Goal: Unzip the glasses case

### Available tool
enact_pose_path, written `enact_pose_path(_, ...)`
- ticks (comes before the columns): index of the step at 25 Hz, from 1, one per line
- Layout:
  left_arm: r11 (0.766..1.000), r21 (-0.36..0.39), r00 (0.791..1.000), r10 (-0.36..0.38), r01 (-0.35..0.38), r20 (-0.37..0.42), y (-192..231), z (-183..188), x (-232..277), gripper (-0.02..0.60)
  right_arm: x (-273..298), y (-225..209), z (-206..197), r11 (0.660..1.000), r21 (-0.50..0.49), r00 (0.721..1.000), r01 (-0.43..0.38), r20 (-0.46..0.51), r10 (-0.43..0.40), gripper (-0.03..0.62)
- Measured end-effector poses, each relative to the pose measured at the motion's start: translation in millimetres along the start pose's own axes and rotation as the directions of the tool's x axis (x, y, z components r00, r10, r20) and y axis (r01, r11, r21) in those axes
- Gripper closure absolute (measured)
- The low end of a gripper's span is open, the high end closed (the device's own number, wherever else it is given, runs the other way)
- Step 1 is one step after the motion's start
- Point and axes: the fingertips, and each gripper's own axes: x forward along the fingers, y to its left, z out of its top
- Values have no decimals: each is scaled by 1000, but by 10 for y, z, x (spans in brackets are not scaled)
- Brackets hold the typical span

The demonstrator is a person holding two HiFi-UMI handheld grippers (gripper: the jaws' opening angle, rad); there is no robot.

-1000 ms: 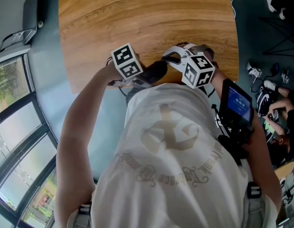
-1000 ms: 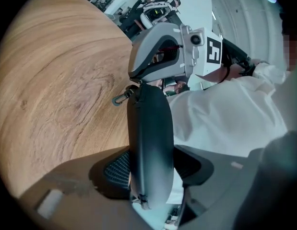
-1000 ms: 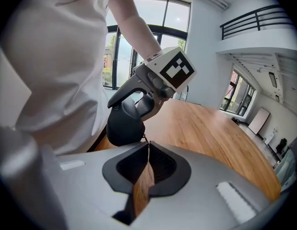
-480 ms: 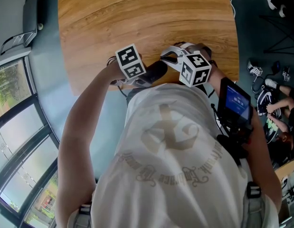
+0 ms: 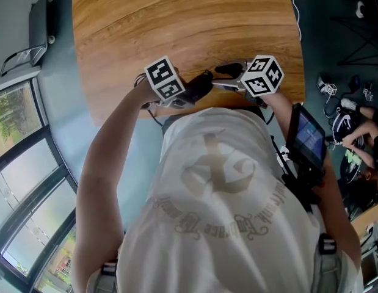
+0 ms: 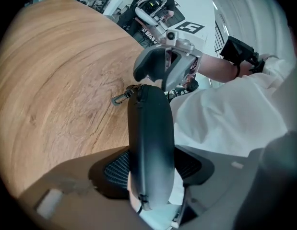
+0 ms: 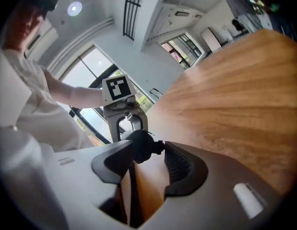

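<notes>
Glasses case point(image 6: 149, 128) held in the air above the near edge of the table point(image 6: 57, 80), close to the person's white shirt point(image 6: 225, 114). The left gripper point(image 6: 150, 166) clamps one end of the case between its ribbed pads. The right gripper point(image 7: 147, 150) faces the far end; its jaws have just been opening and stand apart, with the rounded tip of the case at their ends and neither pad pressing on it. A thin dark strip runs down the gap between them; what it is cannot be told. Risks, as judged: the case is gripped at one end only, so a tug on the zip could swing it or slide it out of the pads; the right jaws, on closing, could catch the bulging shell instead of the small pull; a dropped case could miss the table edge. Case: long, oval and dark, with a smooth matt shell, a fine seam along its side and a small metal clip point(image 6: 120, 98) at the far end. Table: pale wood with flowing grain.
</notes>
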Motion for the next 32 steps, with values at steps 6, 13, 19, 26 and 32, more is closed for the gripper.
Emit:
enact_pose_path(6, 999, 37, 1000, -21, 21, 14, -44, 139, 13, 293, 214, 164, -249, 987, 128, 992, -101, -59, 109, 246)
enact_pose_path(13, 1000, 26, 1000, -6, 5, 30, 12, 248, 47, 282, 226, 108, -108, 956, 255, 986, -145, 117, 119, 296)
enact_pose_path(19, 981, -68, 959, 191, -181, 209, 356, 382, -223, 228, 108, -169, -50, 920, 375, 972, -110, 234, 21, 301)
enact_pose_path(26, 895, -318, 772, 434, -312, 465, 549, 102, -790, 274, 21, -480, -76, 856, 516, 952, -35, 279, -130, 300)
enact_pose_path(32, 818, -508, 586, 559, -270, 587, 370, -162, -778, 502, 51, -623, -108, 782, 623, 923, 23, 288, -256, 293)
